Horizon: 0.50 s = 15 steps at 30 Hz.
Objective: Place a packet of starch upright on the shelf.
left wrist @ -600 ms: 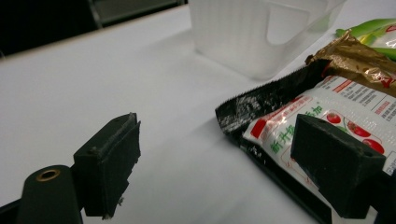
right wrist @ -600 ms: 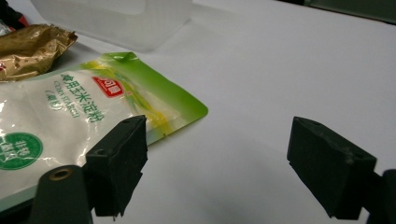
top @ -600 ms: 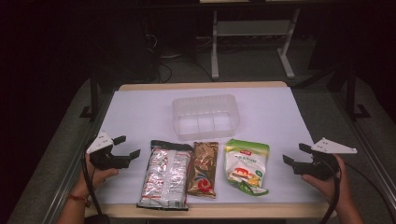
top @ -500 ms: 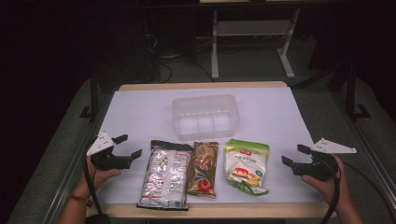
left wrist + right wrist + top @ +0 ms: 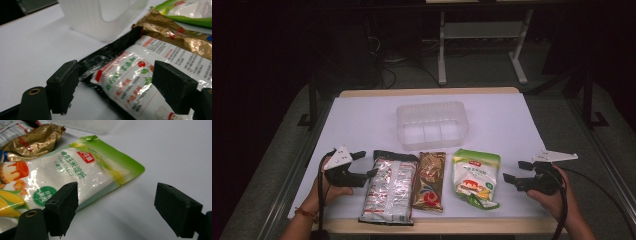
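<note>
Three packets lie in a row near the table's front edge: a silver one (image 5: 389, 190) with a black top, a gold one (image 5: 430, 181), and a green and white pouch (image 5: 474, 176). My left gripper (image 5: 366, 164) stands open just left of the silver packet (image 5: 140, 82), whose top corner lies between its jaws. My right gripper (image 5: 513, 171) stands open a short way right of the green pouch (image 5: 70, 172), with nothing between its jaws. A clear plastic tub (image 5: 432, 124) sits behind the packets.
The white table top (image 5: 512, 125) has bare room on both sides of the tub (image 5: 100, 17) and behind it. Beyond the far edge stands the metal frame of another table (image 5: 482, 35) on a dark floor.
My left gripper has edged slightly right toward the silver packet. My right gripper has shifted a little left toward the green pouch. The packets have not moved.
</note>
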Each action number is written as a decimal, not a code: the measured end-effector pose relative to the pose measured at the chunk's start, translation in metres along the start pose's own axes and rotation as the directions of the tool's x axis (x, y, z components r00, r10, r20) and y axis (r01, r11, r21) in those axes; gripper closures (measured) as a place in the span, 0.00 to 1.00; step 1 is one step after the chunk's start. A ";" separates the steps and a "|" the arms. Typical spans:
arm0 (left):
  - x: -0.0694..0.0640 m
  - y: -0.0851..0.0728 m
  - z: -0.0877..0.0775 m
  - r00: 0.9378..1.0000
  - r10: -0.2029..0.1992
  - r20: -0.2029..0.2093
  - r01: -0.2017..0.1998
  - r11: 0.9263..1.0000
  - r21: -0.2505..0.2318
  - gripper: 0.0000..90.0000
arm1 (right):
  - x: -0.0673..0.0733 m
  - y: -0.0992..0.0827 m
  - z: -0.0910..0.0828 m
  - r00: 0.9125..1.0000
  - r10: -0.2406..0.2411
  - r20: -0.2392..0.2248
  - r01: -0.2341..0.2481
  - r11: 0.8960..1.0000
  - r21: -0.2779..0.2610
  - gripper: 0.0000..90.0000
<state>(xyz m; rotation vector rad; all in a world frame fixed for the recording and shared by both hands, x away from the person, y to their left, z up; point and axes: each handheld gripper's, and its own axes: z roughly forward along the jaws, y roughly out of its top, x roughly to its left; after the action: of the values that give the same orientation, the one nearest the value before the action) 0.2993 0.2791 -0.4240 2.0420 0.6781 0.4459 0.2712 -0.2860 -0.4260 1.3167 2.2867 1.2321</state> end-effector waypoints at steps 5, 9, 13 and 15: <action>-0.006 0.001 0.009 0.999 0.026 0.029 -0.027 0.999 0.027 0.23 | 0.003 0.000 0.015 0.997 0.044 -0.064 -0.041 0.998 0.046 0.20; -0.008 0.001 0.013 0.998 0.022 0.052 -0.024 0.999 0.034 0.23 | 0.007 0.000 0.028 0.993 0.065 -0.098 -0.056 0.994 0.090 0.20; -0.008 0.001 0.015 0.998 0.033 0.059 -0.035 0.999 0.037 0.23 | 0.008 0.002 0.034 0.988 0.091 -0.124 -0.079 0.993 0.093 0.18; -0.006 0.002 0.016 0.998 0.030 0.056 -0.033 0.999 0.040 0.23 | 0.007 0.002 0.036 0.985 0.110 -0.134 -0.096 0.990 0.101 0.16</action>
<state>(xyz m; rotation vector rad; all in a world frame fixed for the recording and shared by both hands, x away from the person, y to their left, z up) 0.3037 0.2638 -0.4314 2.0978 0.6270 0.3955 0.2883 -0.2599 -0.4455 1.4405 2.4275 1.3019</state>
